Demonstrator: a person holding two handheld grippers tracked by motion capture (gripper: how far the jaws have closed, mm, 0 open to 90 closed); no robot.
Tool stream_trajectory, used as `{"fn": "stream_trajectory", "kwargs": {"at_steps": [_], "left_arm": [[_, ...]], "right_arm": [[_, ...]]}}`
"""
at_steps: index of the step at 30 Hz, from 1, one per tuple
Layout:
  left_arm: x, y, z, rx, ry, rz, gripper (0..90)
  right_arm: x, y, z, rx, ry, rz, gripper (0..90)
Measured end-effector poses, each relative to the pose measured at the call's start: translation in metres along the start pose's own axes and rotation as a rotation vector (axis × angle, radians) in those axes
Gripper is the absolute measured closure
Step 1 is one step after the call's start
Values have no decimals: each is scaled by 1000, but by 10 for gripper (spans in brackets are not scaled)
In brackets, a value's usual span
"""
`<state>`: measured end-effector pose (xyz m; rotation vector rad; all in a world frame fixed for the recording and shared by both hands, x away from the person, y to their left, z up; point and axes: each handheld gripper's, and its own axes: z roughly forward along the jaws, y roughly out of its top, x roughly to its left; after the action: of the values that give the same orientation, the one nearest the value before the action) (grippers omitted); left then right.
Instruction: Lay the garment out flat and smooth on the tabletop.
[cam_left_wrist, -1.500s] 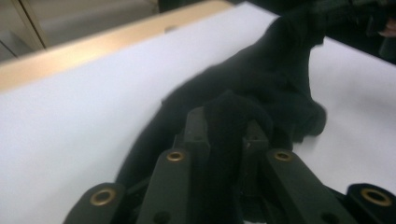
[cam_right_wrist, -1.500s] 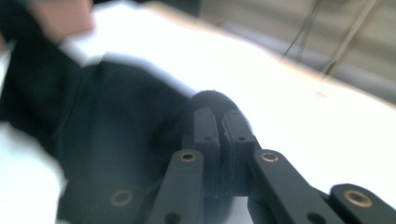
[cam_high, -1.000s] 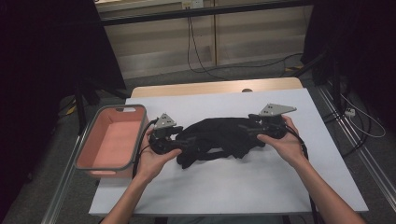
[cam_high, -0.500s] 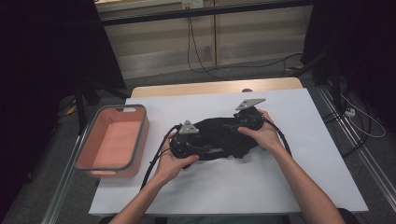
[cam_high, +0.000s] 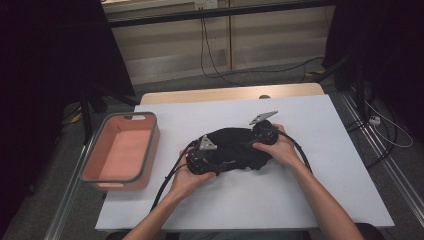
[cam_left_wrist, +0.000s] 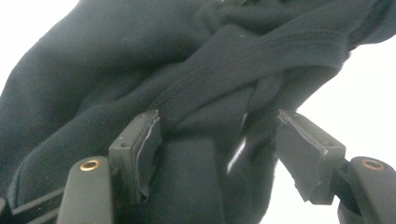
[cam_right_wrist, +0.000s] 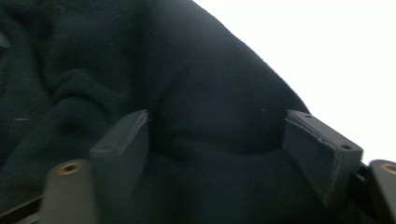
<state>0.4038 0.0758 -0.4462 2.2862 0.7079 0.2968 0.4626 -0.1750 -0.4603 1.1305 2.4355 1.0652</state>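
High view, white table (cam_high: 300, 200), grey floor (cam_high: 280, 75), cables (cam_high: 215, 55)

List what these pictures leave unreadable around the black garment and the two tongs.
- High view: the left tongs and right tongs are too small, dark against the black garment, to read their jaws.
- Right gripper view: blurred; whether the pads press the cloth is unclear.
- Left gripper view: the garment runs off the top edge, hiding its shape.
- High view: the pink bin near wall hides part of its floor.

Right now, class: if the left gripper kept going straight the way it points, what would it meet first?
The black garment. The left gripper has its jaws apart with bunched folds already between them, so it would press straight into cloth, probably with the white table cover underneath.
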Motion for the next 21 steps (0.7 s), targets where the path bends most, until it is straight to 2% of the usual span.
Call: {"fn": "stream_trajectory", "kwargs": {"at_steps": [2, 4, 7, 8, 9, 11, 12, 13, 16, 18, 21], "left_arm": [[-2, -1, 3, -1, 25, 20, 334], [-4, -1, 6, 2, 42, 35, 334], [-3, 0, 7, 1, 45, 17, 362], [-1, 0, 6, 5, 59, 16, 408], [1, -1, 5, 8, 76, 33, 533], [8, 0, 3, 6, 45, -16, 628], [10, 0, 1, 10, 37, -30, 719], [13, 0, 0, 10, 20, -47, 760], [16, 0, -2, -5, 2, -73, 803], [18, 2, -6, -23, 3, -85, 810], [23, 4, -13, -57, -16, -126, 815]], "right_arm": [[2, -2, -3, -10, 5, -21, 327], [4, -3, -6, -3, 21, -41, 438], [10, -2, -10, 8, 38, -70, 599], [12, -3, -11, 11, 46, -77, 636], [13, -4, -12, 11, 52, -85, 666], [16, -6, -16, 11, 70, -85, 699], [17, -8, -18, 12, 75, -84, 707], [19, -10, -20, 8, 80, -78, 713], [24, -15, -25, 10, 103, -65, 722], [28, -16, -29, 21, 116, -71, 724], [37, -19, -35, 23, 135, -82, 727]]}}
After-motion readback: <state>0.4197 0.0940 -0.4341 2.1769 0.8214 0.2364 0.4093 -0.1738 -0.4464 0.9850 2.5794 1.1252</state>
